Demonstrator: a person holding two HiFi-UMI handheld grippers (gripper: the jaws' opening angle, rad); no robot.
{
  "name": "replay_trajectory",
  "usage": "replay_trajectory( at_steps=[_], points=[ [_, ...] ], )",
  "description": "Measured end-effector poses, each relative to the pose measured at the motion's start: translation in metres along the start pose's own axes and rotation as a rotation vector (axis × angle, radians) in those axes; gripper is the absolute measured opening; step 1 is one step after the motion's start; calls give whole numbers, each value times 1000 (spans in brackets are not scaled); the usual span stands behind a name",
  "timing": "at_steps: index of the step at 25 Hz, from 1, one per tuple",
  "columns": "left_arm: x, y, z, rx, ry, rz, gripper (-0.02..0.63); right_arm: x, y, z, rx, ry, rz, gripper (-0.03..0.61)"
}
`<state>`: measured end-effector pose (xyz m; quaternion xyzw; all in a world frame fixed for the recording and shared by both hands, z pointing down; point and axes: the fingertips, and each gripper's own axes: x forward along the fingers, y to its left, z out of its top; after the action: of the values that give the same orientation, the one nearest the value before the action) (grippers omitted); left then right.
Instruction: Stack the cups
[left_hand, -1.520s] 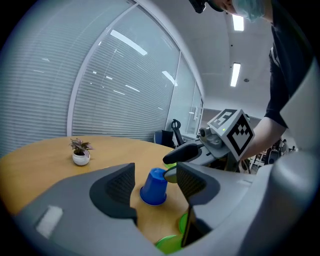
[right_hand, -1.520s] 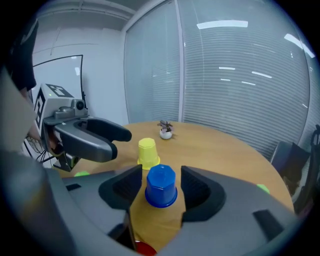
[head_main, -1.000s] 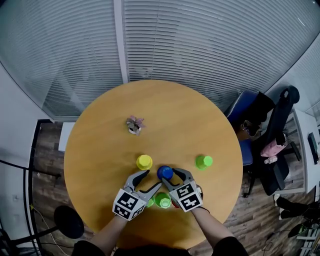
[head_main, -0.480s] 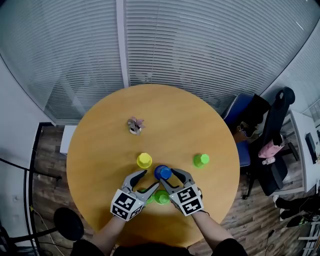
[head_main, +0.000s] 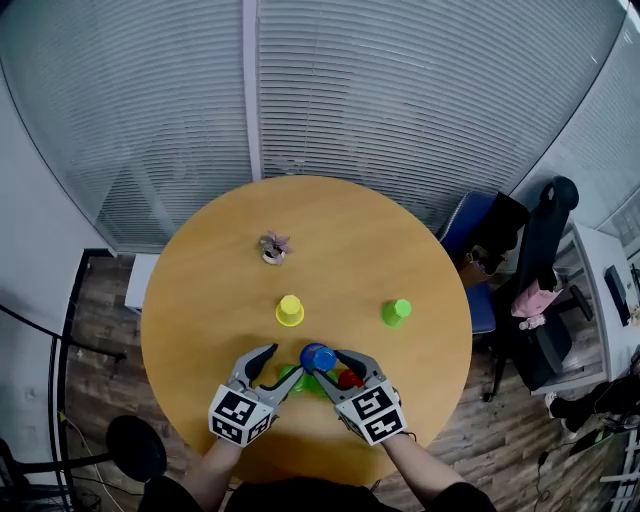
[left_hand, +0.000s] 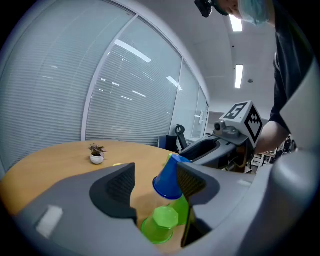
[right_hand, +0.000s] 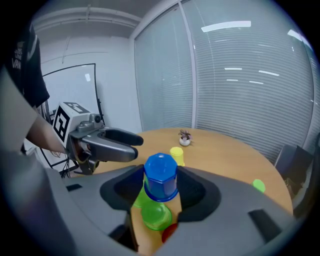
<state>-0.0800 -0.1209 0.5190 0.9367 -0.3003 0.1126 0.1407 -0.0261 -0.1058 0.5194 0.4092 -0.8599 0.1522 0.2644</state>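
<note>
Our right gripper (head_main: 326, 359), clamped on the blue cup (head_main: 317, 356), has carried it up off the table (head_main: 330, 240) and back over the near green cups (head_main: 298, 380), while our left gripper (head_main: 281, 364) hangs wide apart, gripping nothing, so we judge stacking comes next.

**Table state**

Round wooden table (head_main: 400, 250). Far side from me: small potted plant (head_main: 273, 247). Near centre: yellow cup (head_main: 290, 310). Off to the right, well apart: lone green cup (head_main: 396, 312). At my edge: two green cups (right_hand: 156, 216) close together, red cup (head_main: 348, 379) just beside them.
</note>
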Motion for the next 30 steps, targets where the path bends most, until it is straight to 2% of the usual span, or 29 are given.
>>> replay_trajectory(
  at_steps=[15, 22, 30],
  points=[
    [-34, -4, -10, -26, -10, 53, 247, -2, 39, -16, -52, 51, 20, 213],
    [-34, -11, -4, -16, -24, 27, 247, -17, 42, 7, 11, -40, 21, 217],
    [-25, 9, 21, 25, -59, 6, 247, -28, 8, 54, 50, -129, -27, 216]
  ],
)
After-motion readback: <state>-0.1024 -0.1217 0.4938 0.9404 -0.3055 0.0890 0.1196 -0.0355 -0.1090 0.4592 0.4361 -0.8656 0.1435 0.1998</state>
